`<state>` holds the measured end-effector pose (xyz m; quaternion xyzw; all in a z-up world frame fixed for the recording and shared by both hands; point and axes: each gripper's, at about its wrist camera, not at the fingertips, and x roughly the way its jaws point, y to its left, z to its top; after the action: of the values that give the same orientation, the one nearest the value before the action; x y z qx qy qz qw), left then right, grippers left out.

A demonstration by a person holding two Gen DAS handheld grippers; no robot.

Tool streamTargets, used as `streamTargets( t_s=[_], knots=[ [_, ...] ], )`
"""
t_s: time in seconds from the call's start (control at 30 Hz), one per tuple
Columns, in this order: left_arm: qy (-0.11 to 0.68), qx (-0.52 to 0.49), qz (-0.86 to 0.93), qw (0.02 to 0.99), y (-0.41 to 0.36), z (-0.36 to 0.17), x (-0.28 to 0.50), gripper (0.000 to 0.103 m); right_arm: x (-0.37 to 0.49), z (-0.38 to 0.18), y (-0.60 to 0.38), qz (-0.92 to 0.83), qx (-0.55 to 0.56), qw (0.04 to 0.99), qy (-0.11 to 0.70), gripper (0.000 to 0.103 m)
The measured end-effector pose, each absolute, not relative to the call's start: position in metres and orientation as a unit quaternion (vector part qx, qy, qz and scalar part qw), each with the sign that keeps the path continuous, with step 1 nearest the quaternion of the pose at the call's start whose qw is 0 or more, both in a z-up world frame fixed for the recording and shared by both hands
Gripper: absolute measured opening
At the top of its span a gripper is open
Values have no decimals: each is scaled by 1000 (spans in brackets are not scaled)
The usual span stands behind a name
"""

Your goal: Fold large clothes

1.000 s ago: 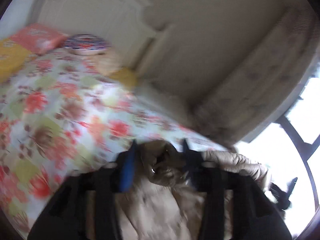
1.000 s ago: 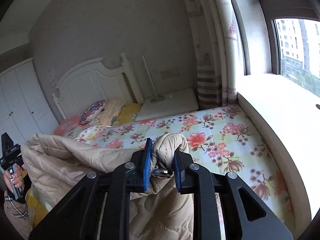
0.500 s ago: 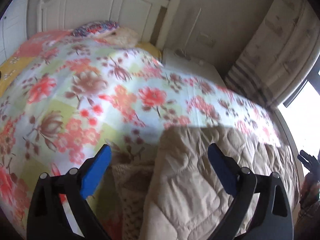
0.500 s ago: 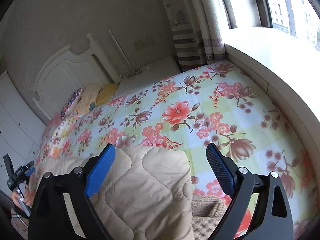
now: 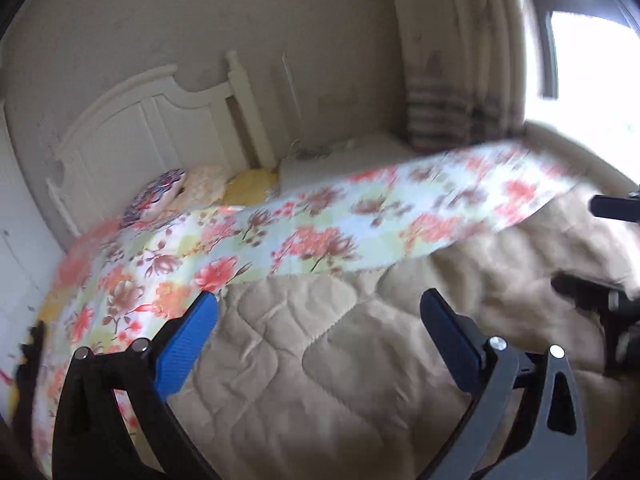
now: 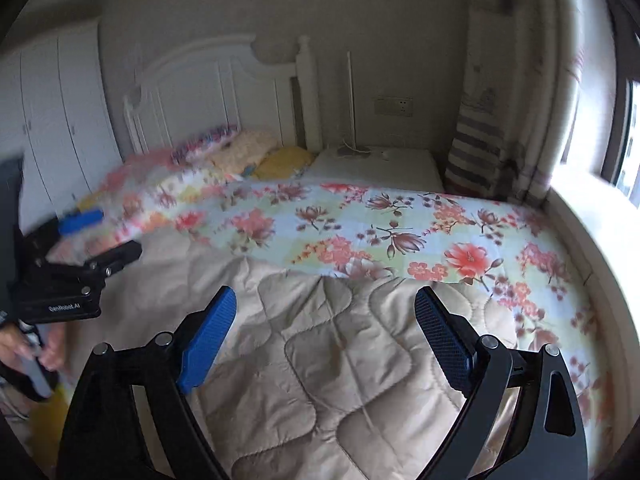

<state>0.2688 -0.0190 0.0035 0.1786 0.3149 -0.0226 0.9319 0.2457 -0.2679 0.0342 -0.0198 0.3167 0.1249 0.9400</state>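
Left wrist view: left gripper [image 5: 318, 308] with blue ribbed pads has its jaws opening, already spread very wide, nothing clamped, only air between the pads, and the beige quilted padded garment [image 5: 320, 360] lies below and ahead of them, not touched by either pad as far as the blur lets me tell. Garment is spread flat on the floral bedspread with red and brown flowers [image 5: 280, 232], covering the near part of the bed, its far edge running across the bedspread. At far right of this view dark parts of the right gripper [image 5: 600, 300] show, blurred, over the garment's right portion. Behind: white wooden headboard [image 5: 152, 128], a patterned pillow [image 5: 160, 196] and a yellow pillow [image 5: 250, 186] at the bed's head, a white bedside table [image 5: 340, 160], a striped curtain [image 5: 452, 80], bright window beyond. Right wrist view: right gripper [image 6: 326, 306] jaws wide apart, holding nothing, blue pads either side of empty space with the same beige garment [image 6: 340, 360] beneath, quilting stitches clear. Left gripper [image 6: 96, 236] appears at left edge, motion-blurred, open, hovering over the garment's left edge; a person's hand [image 6: 24, 346] grips its handle low left. White wardrobe doors [image 6: 52, 120] at left, wall socket [image 6: 394, 106] above the bedside table, window sill at right.
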Motion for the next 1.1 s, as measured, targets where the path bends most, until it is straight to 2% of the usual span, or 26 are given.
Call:
streamTargets(
  t_s=[0.1,0.2,0.33,0.8,0.9,1.03,1.1],
  knots=[
    [366,147,-9,919,0,-41,307,101,276,-21,-226,100,-113,916,372,90],
    [423,77,-45,902,25,-58,329,101,303,-55,-231,111,-75,900,414,93],
    [436,33,-64,897,39,-64,334,101,314,-59,-240,132,-45,890,435,96],
    [439,22,-67,896,42,-66,338,101,314,-59,-234,122,-51,886,445,96],
    [440,20,-65,895,43,-67,339,101,315,-42,-234,95,-58,886,451,93],
    [439,21,-64,896,43,-67,338,101,321,-10,-236,103,0,907,408,89],
    [438,18,-62,896,43,-67,338,101,335,-18,-224,82,-32,906,413,89]
  ],
)
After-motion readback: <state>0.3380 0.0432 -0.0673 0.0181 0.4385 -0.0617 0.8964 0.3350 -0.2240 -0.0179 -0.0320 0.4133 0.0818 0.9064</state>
